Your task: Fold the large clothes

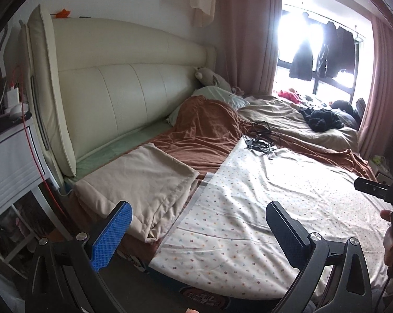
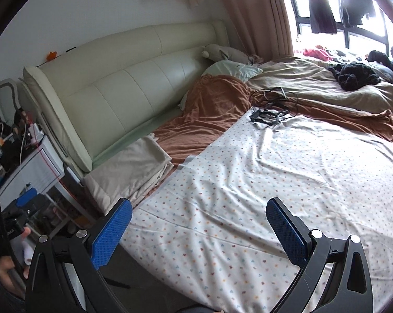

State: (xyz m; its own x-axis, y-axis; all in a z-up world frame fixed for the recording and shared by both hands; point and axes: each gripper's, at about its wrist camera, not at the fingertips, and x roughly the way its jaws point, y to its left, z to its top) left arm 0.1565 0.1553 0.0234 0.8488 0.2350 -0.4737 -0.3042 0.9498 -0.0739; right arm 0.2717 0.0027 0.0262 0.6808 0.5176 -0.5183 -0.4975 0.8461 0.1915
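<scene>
Here, both tongs hover wide open above the bed's near edge, holding nothing. Between the fingers of the left tongs (image 1: 199, 224) and the right tongs (image 2: 199, 224), the dotted white sheet (image 2: 261, 177) lies spread flat across the middle and lower right. A folded beige blanket (image 1: 141, 182) sits just beside it at center left, below the cream headboard (image 1: 123, 83).

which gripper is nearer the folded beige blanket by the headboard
Left. The left gripper hovers open beside the folded beige blanket; the right gripper is open over the patterned sheet, farther away.
</scene>
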